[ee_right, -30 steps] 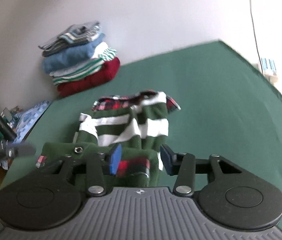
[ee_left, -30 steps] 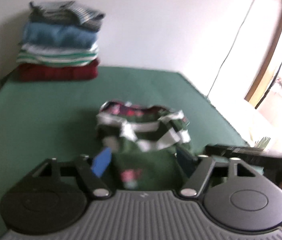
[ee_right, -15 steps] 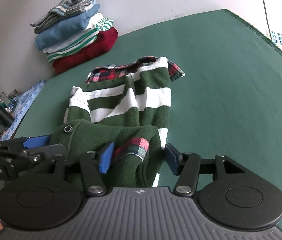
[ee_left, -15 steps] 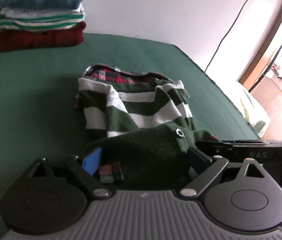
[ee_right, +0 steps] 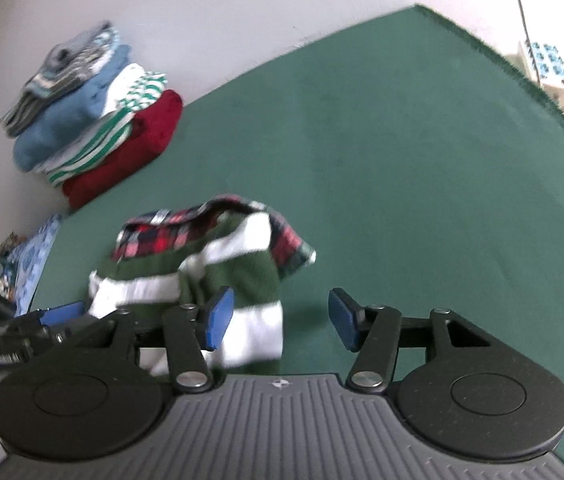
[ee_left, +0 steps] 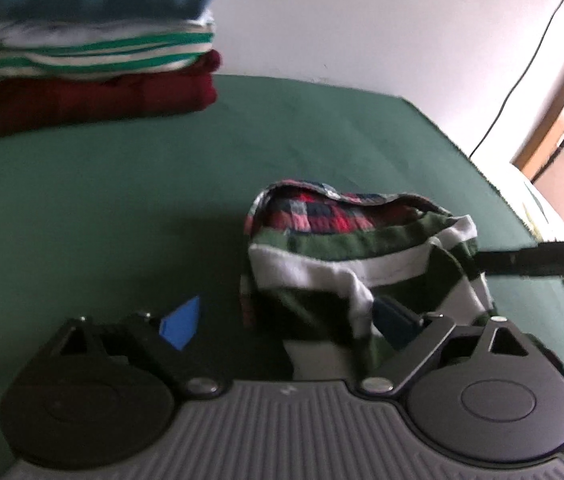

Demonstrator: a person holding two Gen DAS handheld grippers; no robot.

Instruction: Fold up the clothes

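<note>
A green-and-white striped garment (ee_left: 362,256) with red plaid lining lies folded into a small bundle on the green table cover (ee_left: 81,200). My left gripper (ee_left: 286,324) hovers at its near left corner. Its jaws are opening; the bundle's edge lies by the right pad and nothing is pinched. In the right wrist view the garment (ee_right: 209,264) lies ahead and left of my right gripper (ee_right: 280,320), which is open. Only the near hem reaches between its pads. One finger (ee_right: 61,312) of the left gripper shows at the left edge.
A stack of folded clothes (ee_left: 97,52) (ee_right: 93,120) stands at the back left against the wall. The table's right edge (ee_right: 542,96) runs past a small patterned box (ee_right: 546,68). Blue patterned cloth and clutter (ee_right: 33,256) lie off the left side. A cable (ee_left: 522,72) hangs on the wall.
Both grippers carried the garment's dark green hem forward over the striped part and downward, then let it go. Their jaws now stand wider and the garment is a shorter bundle.
</note>
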